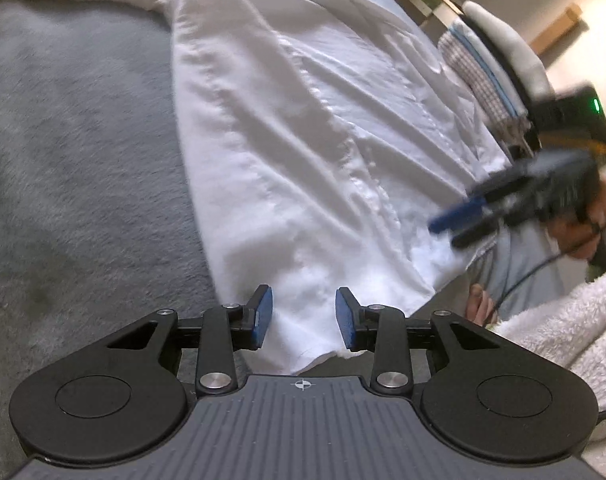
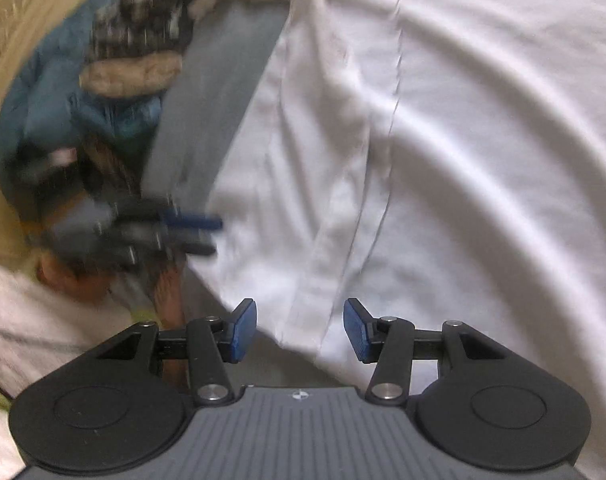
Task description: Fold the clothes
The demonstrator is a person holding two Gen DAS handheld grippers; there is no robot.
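**Both jaws wide, white shirt under them**

Left wrist view: Your left gripper (image 1: 303, 318) has its jaws spread apart, holding nothing. The white shirt (image 1: 303, 140) lies flat on the gray blanket (image 1: 83, 160). Its near corner sits right between your jaws and runs far ahead of them. Your right gripper (image 1: 463, 220) is off to the right of the jaws, over the shirt's edge. It is blurry. A stack of folded clothes (image 1: 487, 76) sits far ahead and to the right. A fluffy white towel (image 1: 563, 328) is close by on the right.

Right wrist view: Your right gripper (image 2: 300, 330) also has its jaws spread apart, with nothing in them. The shirt's buttoned edge (image 2: 335, 220) runs from between the jaws and away ahead. The shirt fills the space ahead and to the right. Your left gripper (image 2: 199, 234) is blurry, ahead and to the left, at the shirt's edge. A pile of clothes (image 2: 115, 80) lies far to the left.
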